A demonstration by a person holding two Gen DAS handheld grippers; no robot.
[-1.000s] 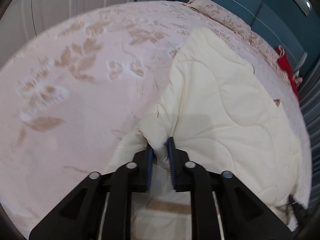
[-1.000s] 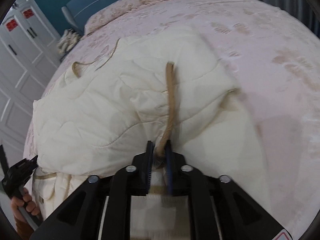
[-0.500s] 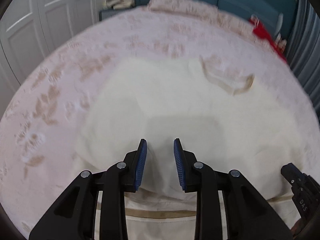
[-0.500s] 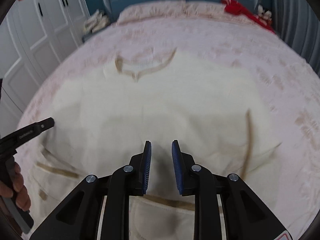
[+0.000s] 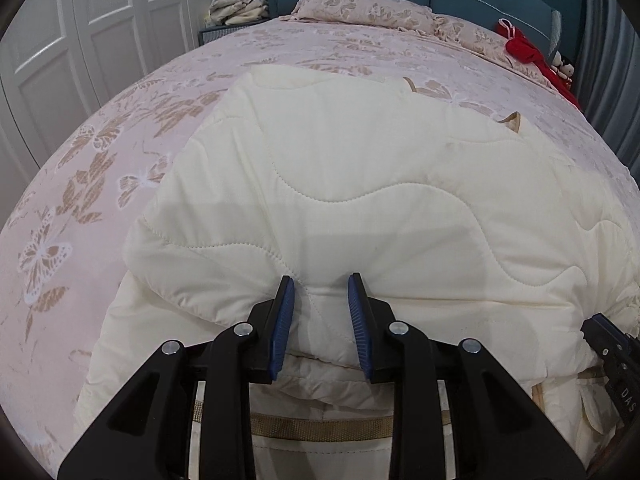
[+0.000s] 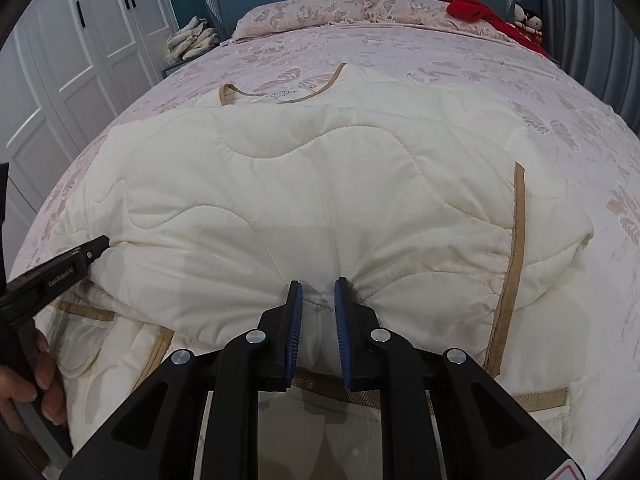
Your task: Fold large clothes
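Observation:
A cream quilted jacket (image 5: 360,160) with tan trim lies on the bed, its sleeves folded across the body. My left gripper (image 5: 319,280) stands at the near fold edge with its jaws apart. The padded fold bulges up between the blue pads without being pinched. My right gripper (image 6: 318,284) is at the same near edge of the jacket (image 6: 320,180), further right. Its jaws are closing, and the cloth gathers in puckers between the pads. The left gripper (image 6: 60,276) also shows at the left of the right wrist view, held by a hand (image 6: 40,384).
The jacket lies on a pink bedspread (image 5: 120,140) with a butterfly pattern. Pillows (image 6: 312,12) and a red cloth (image 6: 476,8) lie at the blue headboard. White wardrobe doors (image 5: 80,20) stand to the left, with a heap of pale cloth (image 5: 240,8) on a bedside stand.
Both grippers let go of the sleeve and the tan trim, then moved to the near fold edge. The sleeves now lie across the body. The right jaws have narrowed on the cloth.

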